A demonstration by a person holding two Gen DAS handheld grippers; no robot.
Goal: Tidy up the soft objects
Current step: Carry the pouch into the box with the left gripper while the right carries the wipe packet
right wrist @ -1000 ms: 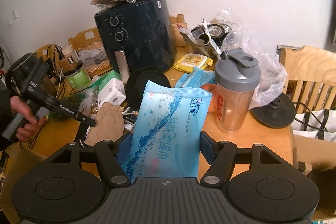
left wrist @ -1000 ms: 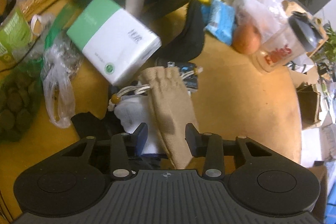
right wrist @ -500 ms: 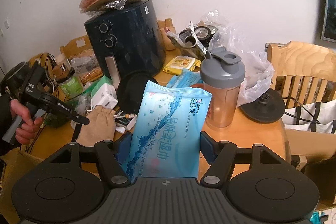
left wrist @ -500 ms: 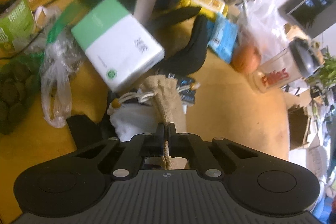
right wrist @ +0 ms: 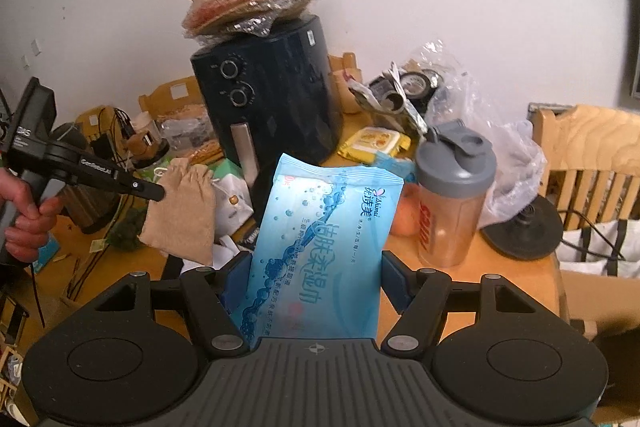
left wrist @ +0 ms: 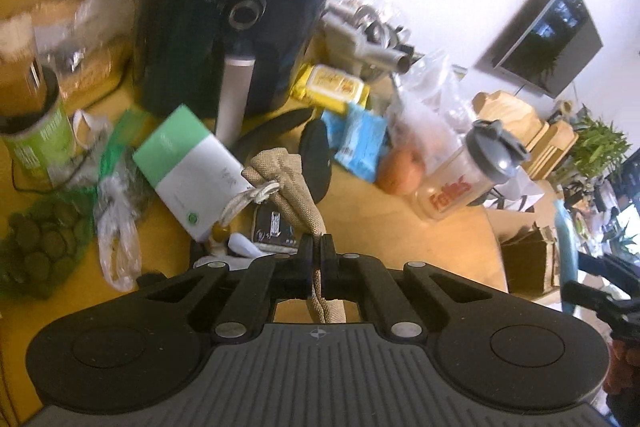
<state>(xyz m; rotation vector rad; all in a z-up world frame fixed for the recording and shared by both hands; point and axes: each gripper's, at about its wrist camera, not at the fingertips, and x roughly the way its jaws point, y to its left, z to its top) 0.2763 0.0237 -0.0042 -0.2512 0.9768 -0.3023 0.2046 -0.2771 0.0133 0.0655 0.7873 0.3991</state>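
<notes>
My left gripper (left wrist: pixel 319 243) is shut on a tan burlap drawstring pouch (left wrist: pixel 291 183), which hangs in the air above the wooden table (left wrist: pixel 432 247). In the right wrist view the same pouch (right wrist: pixel 180 215) dangles from the left gripper (right wrist: pixel 158 193), held by a hand at the left edge. My right gripper (right wrist: pixel 314 279) is shut on a blue wet-wipes pack (right wrist: pixel 320 251) that stands upright between its fingers, above the table's near side.
A dark air fryer (right wrist: pixel 272 107) stands at the back with bagged paper liners on top. A grey-lidded shaker bottle (right wrist: pixel 452 195), an orange fruit (right wrist: pixel 404 215), a yellow wipes pack (right wrist: pixel 374 143) and a green-and-white box (left wrist: pixel 188 167) crowd the table. A wooden chair (right wrist: pixel 592 155) is right.
The left gripper closed on the tan pouch and lifted it off the table. The right gripper kept its hold on the blue pack and hardly moved.
</notes>
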